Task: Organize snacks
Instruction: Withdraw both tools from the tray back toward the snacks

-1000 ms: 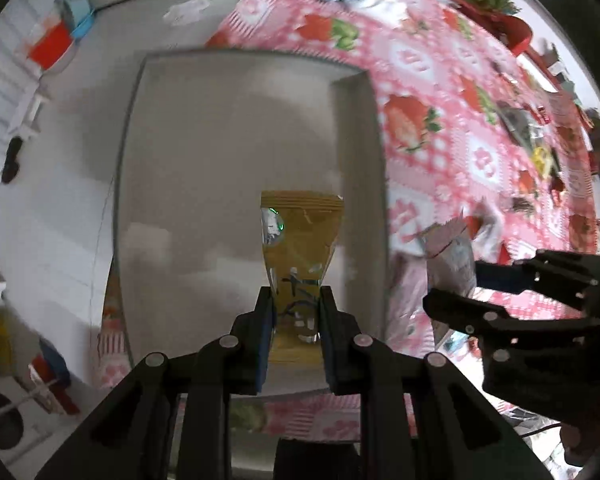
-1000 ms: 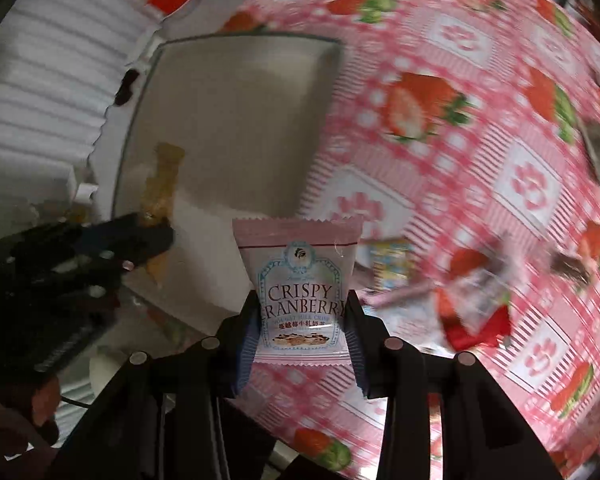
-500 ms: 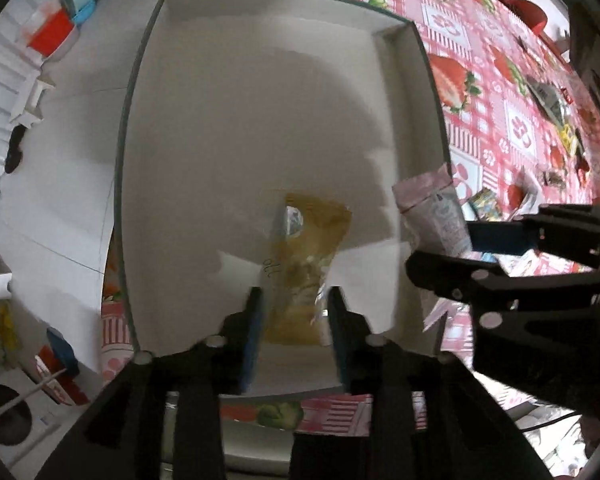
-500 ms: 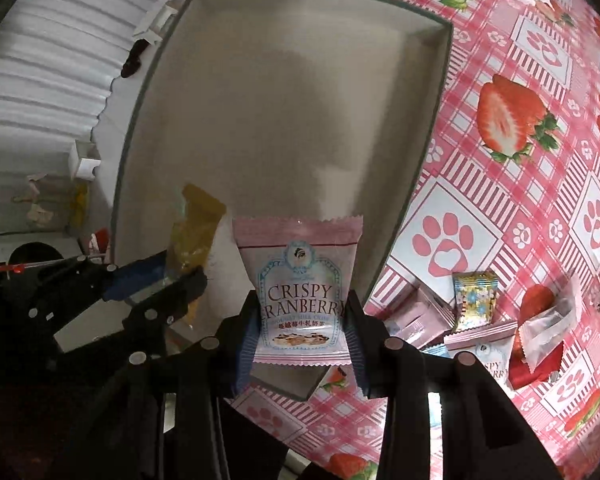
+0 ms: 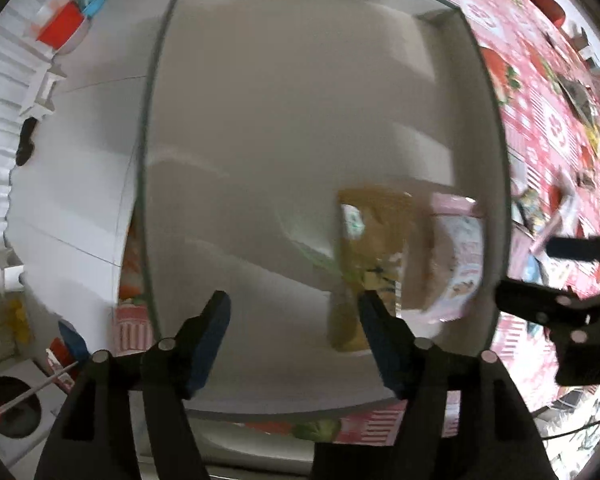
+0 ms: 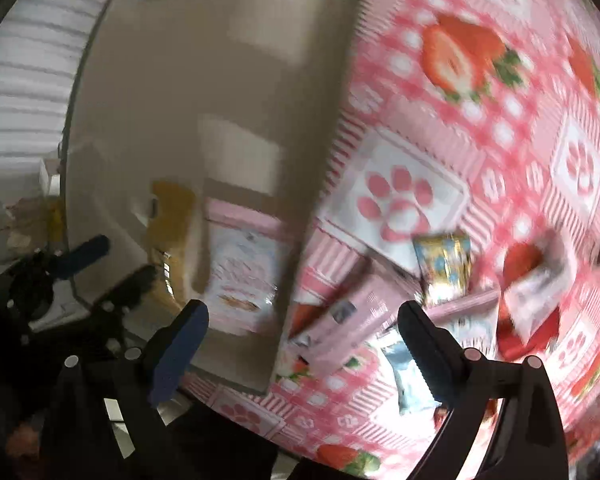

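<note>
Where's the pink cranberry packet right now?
The pink packet lies inside the white box, by its wall nearest the tablecloth, right beside the yellow packet; neither opening gripper holds it.

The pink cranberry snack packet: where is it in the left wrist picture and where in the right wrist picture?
Left wrist view: the pink cranberry packet lies right of centre, inside the white box, next to its right wall.
Right wrist view: it lies low and left of centre, inside the box by the wall near the tablecloth.
Shared landmark: the yellow packet beside it, on its left in both views.
</note>
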`<action>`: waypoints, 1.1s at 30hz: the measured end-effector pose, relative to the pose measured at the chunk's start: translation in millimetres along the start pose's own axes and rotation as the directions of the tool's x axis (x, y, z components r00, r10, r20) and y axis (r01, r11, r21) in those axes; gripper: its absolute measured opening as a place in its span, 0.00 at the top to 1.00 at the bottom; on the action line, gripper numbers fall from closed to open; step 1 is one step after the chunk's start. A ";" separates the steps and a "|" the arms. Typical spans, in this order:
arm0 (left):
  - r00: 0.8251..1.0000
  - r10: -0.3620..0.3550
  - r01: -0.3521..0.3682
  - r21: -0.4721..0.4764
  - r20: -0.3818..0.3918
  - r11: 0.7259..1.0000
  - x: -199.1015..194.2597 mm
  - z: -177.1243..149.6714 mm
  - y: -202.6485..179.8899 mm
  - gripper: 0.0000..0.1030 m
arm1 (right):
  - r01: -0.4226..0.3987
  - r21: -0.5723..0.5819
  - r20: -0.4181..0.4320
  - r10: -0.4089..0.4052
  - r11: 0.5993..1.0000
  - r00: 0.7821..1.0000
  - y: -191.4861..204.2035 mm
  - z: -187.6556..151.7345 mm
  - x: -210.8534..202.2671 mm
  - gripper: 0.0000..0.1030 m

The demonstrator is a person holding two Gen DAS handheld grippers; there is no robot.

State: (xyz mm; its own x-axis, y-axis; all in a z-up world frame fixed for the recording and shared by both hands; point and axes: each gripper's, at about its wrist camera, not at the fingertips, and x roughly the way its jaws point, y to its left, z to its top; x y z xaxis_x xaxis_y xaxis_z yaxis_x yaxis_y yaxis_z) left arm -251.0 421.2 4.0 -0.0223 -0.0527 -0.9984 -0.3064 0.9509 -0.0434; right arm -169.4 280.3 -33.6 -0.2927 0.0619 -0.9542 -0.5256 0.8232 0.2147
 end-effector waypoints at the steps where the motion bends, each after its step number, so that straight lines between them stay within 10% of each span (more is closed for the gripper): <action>1: 1.000 0.013 -0.013 0.001 0.001 1.000 0.9 0.9 3.2 0.31 | 0.010 0.005 -0.002 -0.010 1.000 1.000 -3.4 -1.8 0.9 0.06; 18: 0.988 -0.051 0.029 0.148 0.146 0.988 -53.3 3.2 -40.2 0.25 | -0.019 0.086 0.106 0.010 0.996 0.994 -108.8 -19.7 -28.0 0.01; 25: 0.984 -0.094 0.050 0.268 0.152 0.962 -65.6 23.6 -87.4 0.24 | 0.024 0.255 0.101 -0.051 0.967 0.994 -196.9 -45.2 -32.8 0.01; 33: 0.990 -0.085 0.047 0.293 0.116 0.955 -64.4 18.9 -103.2 0.24 | 0.036 0.311 0.070 -0.061 0.950 0.996 -212.3 -58.7 -5.7 0.01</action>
State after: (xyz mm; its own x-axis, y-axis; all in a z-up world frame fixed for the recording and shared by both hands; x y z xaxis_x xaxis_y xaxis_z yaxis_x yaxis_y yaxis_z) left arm -200.0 332.3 72.0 0.1146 -0.0974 -0.9886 -0.0145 0.9949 -0.0997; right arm -103.0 72.0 -61.5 -0.2034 0.0515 -0.9778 -0.2608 0.9597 0.1048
